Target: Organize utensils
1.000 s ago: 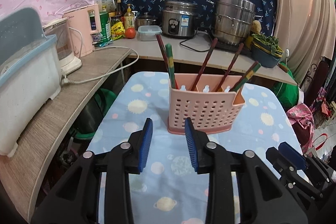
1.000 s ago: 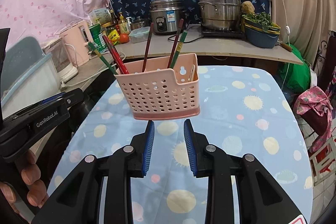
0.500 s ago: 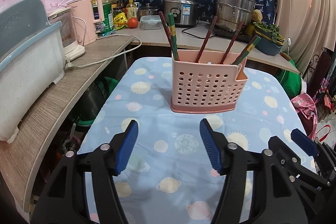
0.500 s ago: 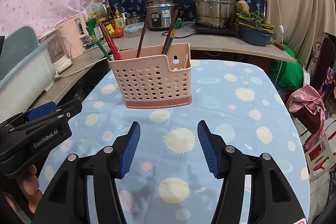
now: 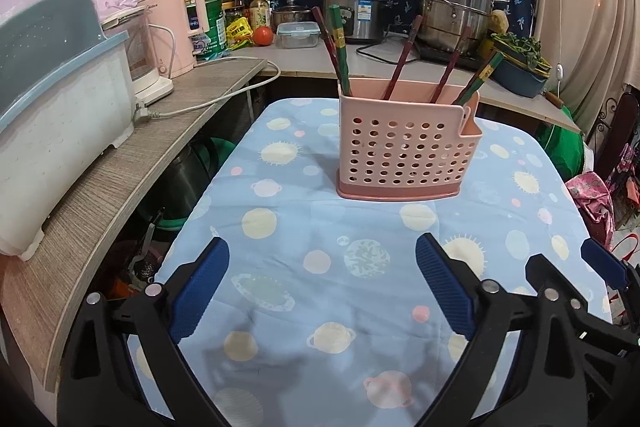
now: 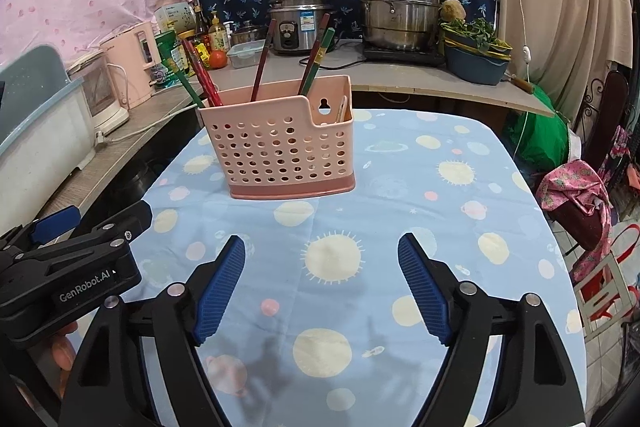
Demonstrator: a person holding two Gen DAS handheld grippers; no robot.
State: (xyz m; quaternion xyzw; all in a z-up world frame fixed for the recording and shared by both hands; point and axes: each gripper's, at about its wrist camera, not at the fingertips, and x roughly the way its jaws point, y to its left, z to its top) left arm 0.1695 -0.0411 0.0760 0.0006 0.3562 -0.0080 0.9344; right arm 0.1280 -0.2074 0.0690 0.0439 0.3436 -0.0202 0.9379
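Left wrist: basket [image 5: 404, 147] stands ahead holding chopsticks [image 5: 338, 47]; both my grippers [image 5: 320, 287] [image 6: 320, 283] have just spread wide, empty.

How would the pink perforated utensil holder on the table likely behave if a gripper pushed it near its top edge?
The pink holder looks like thin perforated plastic, so probably light. It may slide or bunch the tablecloth. The chopsticks lean well above its rim, so a high push might tip it.

Left claw [image 5: 322, 277] and right claw [image 6: 322, 273] have just been opening, apparently empty.
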